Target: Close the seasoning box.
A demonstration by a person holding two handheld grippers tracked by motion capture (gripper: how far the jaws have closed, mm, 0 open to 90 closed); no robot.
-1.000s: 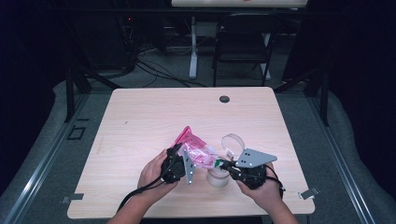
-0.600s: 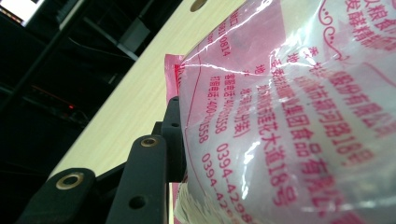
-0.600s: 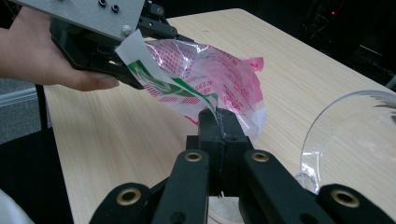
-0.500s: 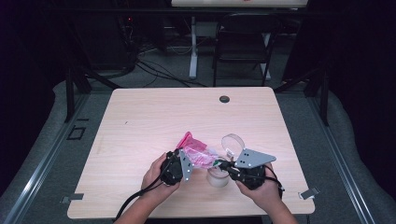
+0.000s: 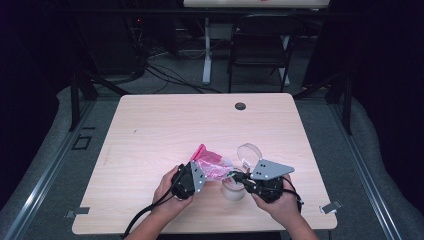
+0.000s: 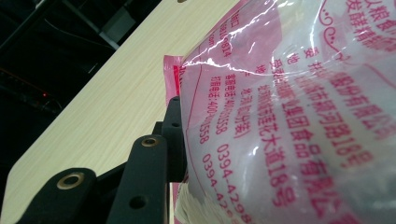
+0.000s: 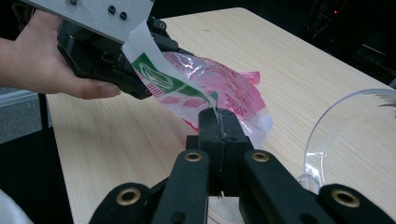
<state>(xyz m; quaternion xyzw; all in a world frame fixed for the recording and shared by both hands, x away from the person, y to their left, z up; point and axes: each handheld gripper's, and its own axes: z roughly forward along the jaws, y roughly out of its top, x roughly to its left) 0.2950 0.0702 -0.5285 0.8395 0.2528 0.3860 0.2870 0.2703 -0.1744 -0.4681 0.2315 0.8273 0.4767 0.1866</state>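
On a pale wooden table (image 5: 150, 130), low and right of centre in the high view, a pink printed plastic packet (image 5: 210, 164) hangs between the left gripper (image 5: 196, 176), jaws part-closed on its body, and the right gripper (image 7: 218, 122), clamped tight on its corner, beside what looks like a clear cup (image 5: 234, 188).

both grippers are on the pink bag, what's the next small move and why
Probably pull the two grippers slightly apart to tear the corner open. The left gripper holds the body of the pink bag, and the right gripper is shut on the bag's corner. The bag hangs just above the clear cup, with its lid lying off beside it, so an opened corner could pour straight in.
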